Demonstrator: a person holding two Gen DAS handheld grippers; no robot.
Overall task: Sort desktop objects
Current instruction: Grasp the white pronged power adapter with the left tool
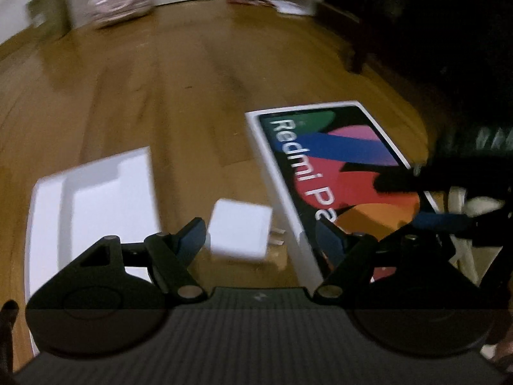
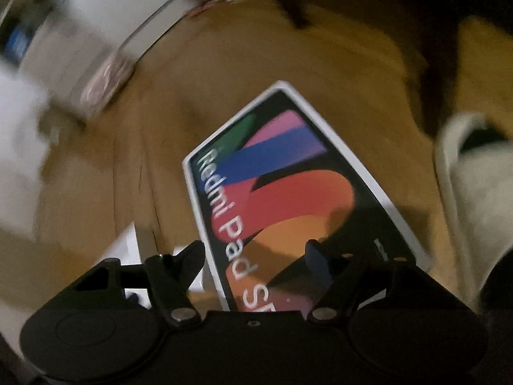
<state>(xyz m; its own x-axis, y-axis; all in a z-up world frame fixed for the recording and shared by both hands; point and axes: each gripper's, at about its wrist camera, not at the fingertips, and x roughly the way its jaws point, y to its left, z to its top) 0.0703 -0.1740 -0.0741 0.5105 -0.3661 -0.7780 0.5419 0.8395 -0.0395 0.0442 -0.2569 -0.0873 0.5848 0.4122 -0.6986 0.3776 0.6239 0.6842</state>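
Note:
A Redmi Pad box lid with a colourful print lies on the wooden floor; it also shows in the right wrist view. A white charger cube with metal prongs lies just ahead of my open, empty left gripper, between its fingers. A white box tray lies to the left. My right gripper is open and empty, hovering over the near end of the lid. It also shows at the right of the left wrist view.
The wooden floor stretches ahead. A blurred pinkish bag and papers lie by the far wall. Dark furniture stands at the right. A pale slipper is at the right.

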